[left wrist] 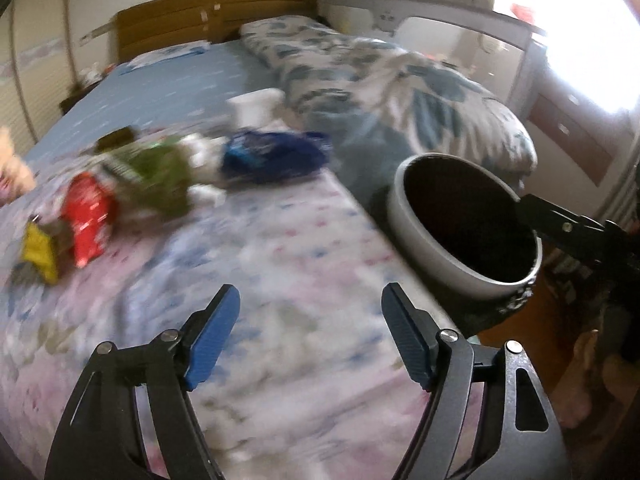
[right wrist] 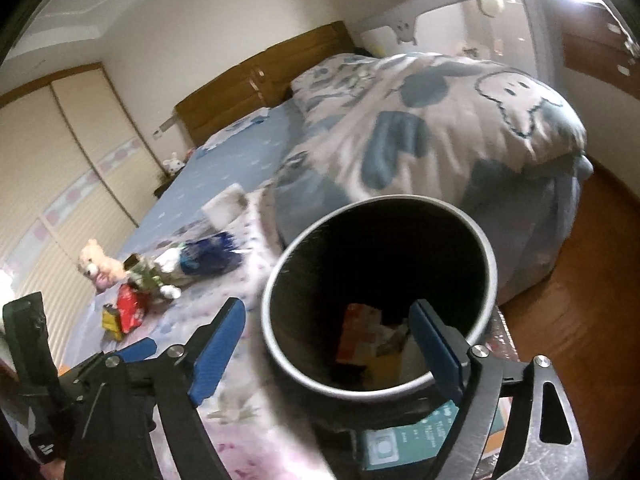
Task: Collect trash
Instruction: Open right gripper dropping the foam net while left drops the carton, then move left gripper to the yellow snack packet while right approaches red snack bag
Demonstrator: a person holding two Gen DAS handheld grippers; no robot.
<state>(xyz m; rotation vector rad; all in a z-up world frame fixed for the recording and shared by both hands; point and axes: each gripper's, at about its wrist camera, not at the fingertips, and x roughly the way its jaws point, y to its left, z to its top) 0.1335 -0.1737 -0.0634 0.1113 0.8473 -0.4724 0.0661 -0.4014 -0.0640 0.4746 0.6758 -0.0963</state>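
Nearest, the right gripper hangs with jaws spread and empty over the near rim of the trash bin, where wrappers already lie at the bottom. The left gripper, also wide open and holding nothing, hovers above the floral bed. Farther left wait the red packet, the yellow packet and the blue bag; the sensible approach is probably low, pinching one packet's edge at a time.

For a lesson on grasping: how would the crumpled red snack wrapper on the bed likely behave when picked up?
The crumpled red snack wrapper looks like thin creased film, so it is probably floppy and light. Its glossy surface may slip between pads. Lying flat on the soft floral bedsheet, it seems unlikely to roll.
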